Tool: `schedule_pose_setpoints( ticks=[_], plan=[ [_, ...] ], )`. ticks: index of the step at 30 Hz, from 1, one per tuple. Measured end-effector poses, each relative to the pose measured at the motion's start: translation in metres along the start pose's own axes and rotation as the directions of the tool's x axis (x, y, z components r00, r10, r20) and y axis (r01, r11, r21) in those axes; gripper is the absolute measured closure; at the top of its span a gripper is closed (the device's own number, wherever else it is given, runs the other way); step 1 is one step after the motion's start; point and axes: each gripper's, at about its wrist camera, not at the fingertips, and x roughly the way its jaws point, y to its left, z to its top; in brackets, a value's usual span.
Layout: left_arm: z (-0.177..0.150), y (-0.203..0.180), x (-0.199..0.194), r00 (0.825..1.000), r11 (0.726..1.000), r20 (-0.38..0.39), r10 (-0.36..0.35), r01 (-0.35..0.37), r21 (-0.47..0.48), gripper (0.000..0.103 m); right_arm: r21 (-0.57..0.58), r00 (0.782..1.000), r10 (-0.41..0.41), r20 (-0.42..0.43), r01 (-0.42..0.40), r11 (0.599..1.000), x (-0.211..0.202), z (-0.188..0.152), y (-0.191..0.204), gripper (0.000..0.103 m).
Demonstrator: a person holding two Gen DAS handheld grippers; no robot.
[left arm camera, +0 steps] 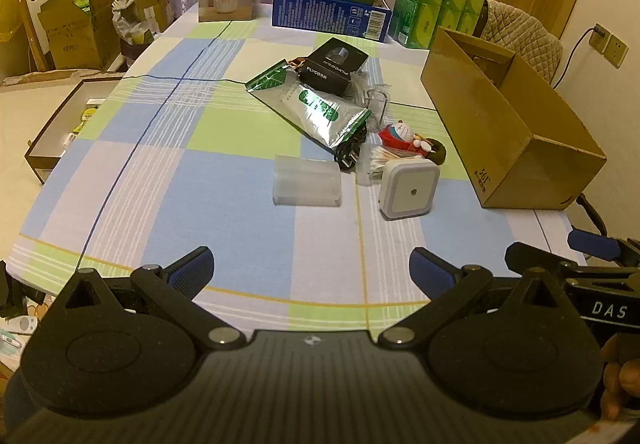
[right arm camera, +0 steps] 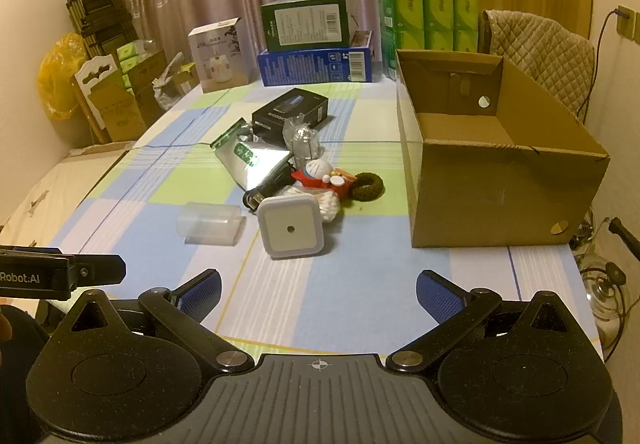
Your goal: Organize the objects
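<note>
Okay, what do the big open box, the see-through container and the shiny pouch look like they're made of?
The open box looks like plain brown corrugated cardboard, matte, with folded flaps and punched holes. The see-through container seems to be frosted translucent plastic, as the tablecloth shows through it. The shiny pouch looks like metallised foil or foil-laminated plastic, mirror-like and creased.

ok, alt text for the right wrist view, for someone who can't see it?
The open right gripper hovers empty over a checked tablecloth. Ahead lies a small clutter: a white square night light, a clear plastic container on its side, a silver pouch. An open cardboard box stands to its right.
</note>
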Motion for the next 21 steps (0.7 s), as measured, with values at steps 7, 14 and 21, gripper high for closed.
schedule_pose_setpoints(
  ticks=[7,14,21],
  plan=[
    [-0.0006,-0.0012,0.0,1.0,1.0,-0.001,-0.002,0.002,-0.002,0.001,0.006,1.0,0.002,-0.001,-0.002,1.0,-0.0011,-0.0017,-0.0019,0.002],
    [-0.0006,-0.0012,0.0,1.0,1.0,0.0,-0.003,0.003,-0.001,0.001,0.006,1.0,0.001,-0.001,-0.001,1.0,-0.0012,-0.0014,-0.0026,0.002],
    [-0.002,-0.0021,0.0,1.0,1.0,0.0,-0.007,0.007,-0.002,0.001,0.007,1.0,0.001,-0.001,-0.001,1.0,-0.001,-0.0019,-0.0028,0.002]
  ],
)
